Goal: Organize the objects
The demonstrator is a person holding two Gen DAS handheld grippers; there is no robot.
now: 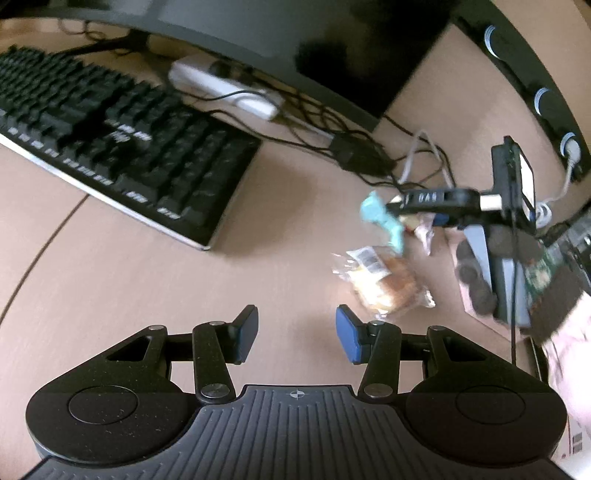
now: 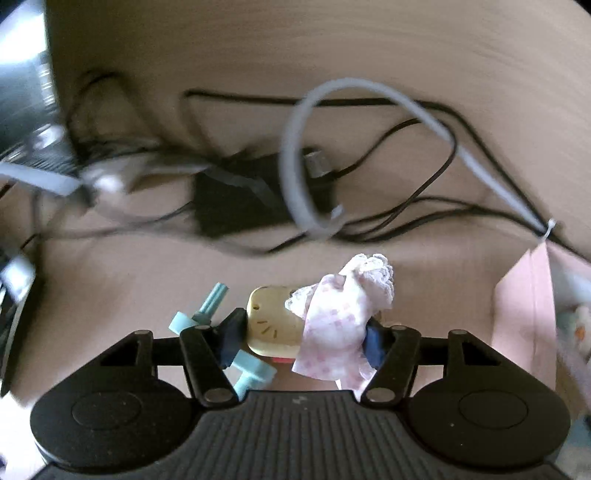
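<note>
My right gripper (image 2: 301, 338) is shut on a small toy figure (image 2: 273, 321) with a cream head, a pink checked lace dress (image 2: 340, 325) and light-blue plastic parts (image 2: 207, 302). It holds the toy above the desk. In the left wrist view the right gripper (image 1: 399, 214) shows at the right, with the toy's blue part (image 1: 380, 218) at its tip. My left gripper (image 1: 295, 334) is open and empty above the desk. A wrapped bun in clear plastic (image 1: 384, 284) lies just beyond its right finger.
A black keyboard (image 1: 110, 140) lies at the left under a monitor (image 1: 258, 33). A white power strip (image 1: 225, 88), a black adapter (image 2: 251, 195) and tangled cables (image 2: 406, 166) lie behind. A pink box (image 2: 524, 317) stands at the right.
</note>
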